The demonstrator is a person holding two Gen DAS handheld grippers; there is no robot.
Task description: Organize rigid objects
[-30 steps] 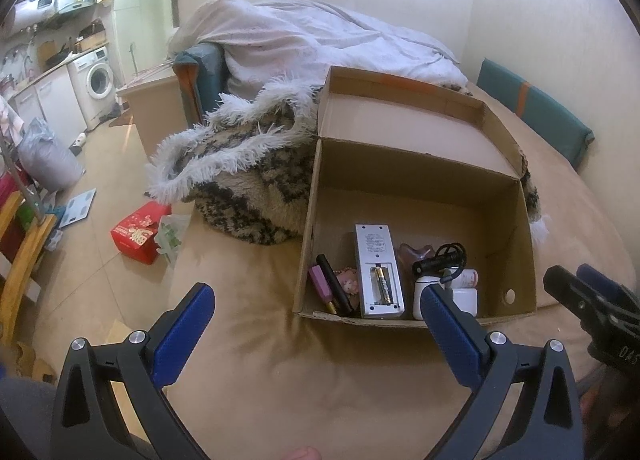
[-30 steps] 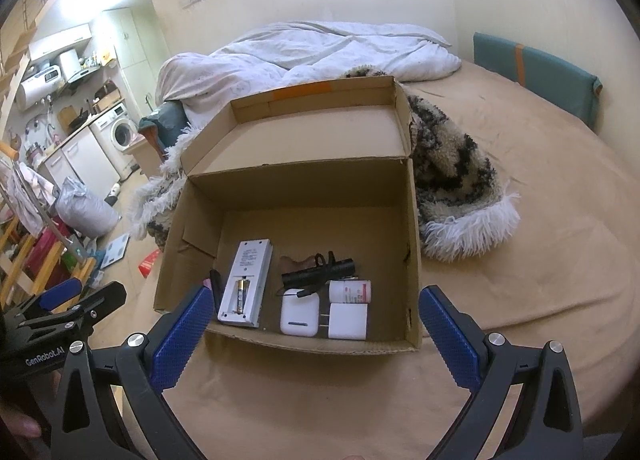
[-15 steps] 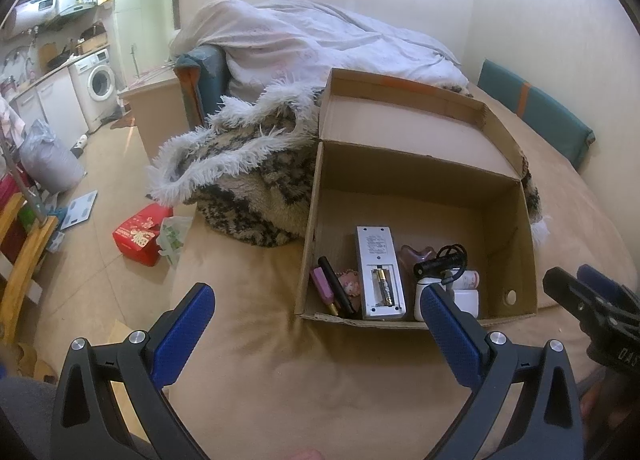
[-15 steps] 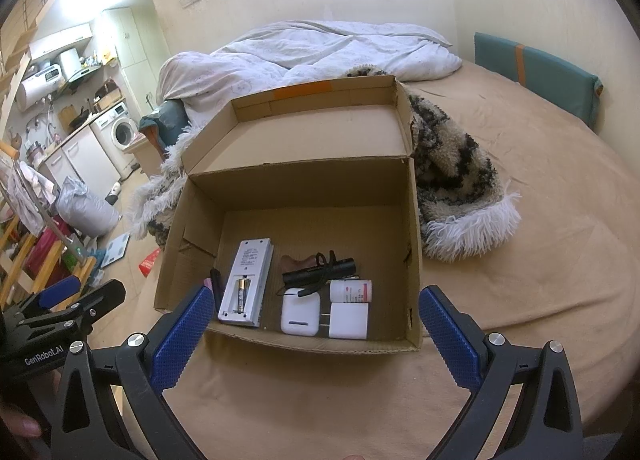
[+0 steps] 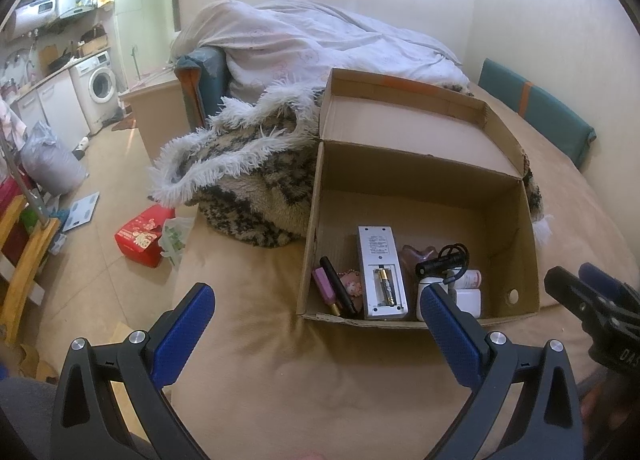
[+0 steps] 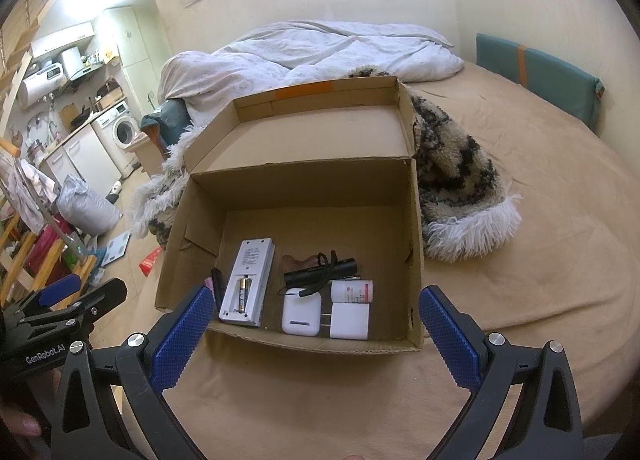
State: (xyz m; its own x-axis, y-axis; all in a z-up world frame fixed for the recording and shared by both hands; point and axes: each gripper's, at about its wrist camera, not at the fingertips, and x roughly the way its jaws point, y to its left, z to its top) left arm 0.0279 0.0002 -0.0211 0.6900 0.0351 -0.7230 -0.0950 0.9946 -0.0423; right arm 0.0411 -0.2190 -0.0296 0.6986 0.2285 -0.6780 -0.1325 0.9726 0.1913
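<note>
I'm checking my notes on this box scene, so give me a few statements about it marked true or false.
1. The remote lies with its battery bay uncovered. True.
2. The cardboard box has its lid shut. False: the lid stands open.
3. The left tool grips the black flashlight. False: it is open and holds nothing.
4. The white charger lies beside the earbud case. True.
5. The right tool is open. True.

Both grippers, left gripper [image 5: 316, 310] and right gripper [image 6: 316, 312], have black frames, silver screws and ribbed blue pads [image 6: 182, 338] (white "GenRobot.AI" lettering).
</note>
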